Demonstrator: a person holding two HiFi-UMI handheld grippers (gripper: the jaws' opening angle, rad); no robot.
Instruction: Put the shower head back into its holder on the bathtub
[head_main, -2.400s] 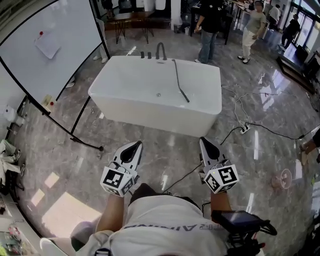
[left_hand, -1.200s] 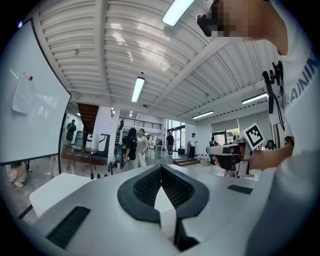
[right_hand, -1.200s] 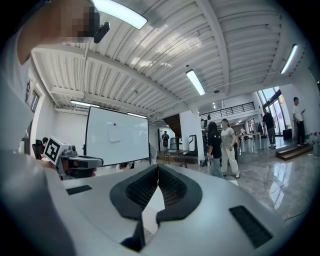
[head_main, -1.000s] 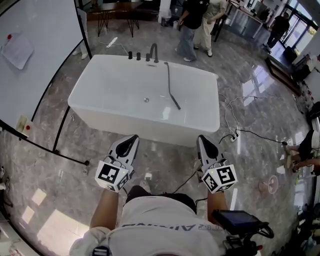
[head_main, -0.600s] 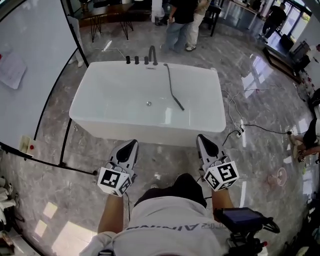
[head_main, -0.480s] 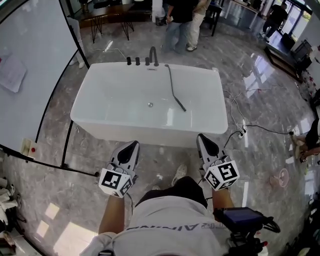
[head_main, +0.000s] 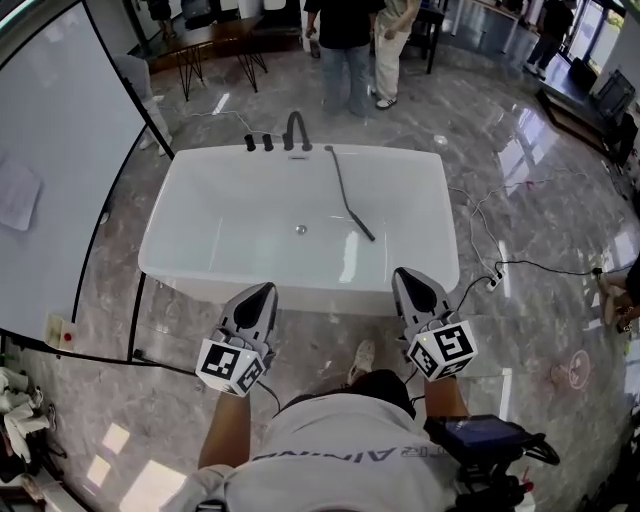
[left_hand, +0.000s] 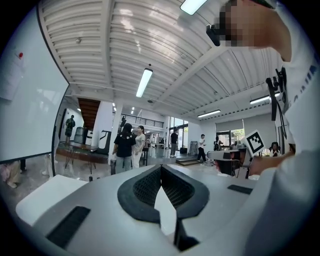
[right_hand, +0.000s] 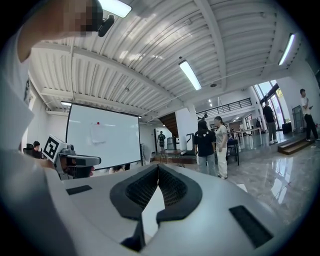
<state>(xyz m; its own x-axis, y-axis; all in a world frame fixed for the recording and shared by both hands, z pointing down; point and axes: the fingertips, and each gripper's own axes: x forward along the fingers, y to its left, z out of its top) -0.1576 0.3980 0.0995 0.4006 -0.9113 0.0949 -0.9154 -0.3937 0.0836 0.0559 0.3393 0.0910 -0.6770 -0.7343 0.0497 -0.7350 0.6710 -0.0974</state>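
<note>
The shower head (head_main: 360, 222) lay inside the bathtub (head_main: 230, 215) toward its right, with the faucet (head_main: 295, 130) on the far rim, a whiteboard (head_main: 60, 170) left, and two people (head_main: 345, 50) behind.

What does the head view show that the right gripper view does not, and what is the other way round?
Only the head view shows the white bathtub, the dark shower head lying inside it, and the faucet on the far rim. Only the right gripper view shows the ceiling lights and, from close up, that the right gripper is shut with nothing between its jaws. Both show that gripper, the whiteboard and two people standing farther away.
</note>
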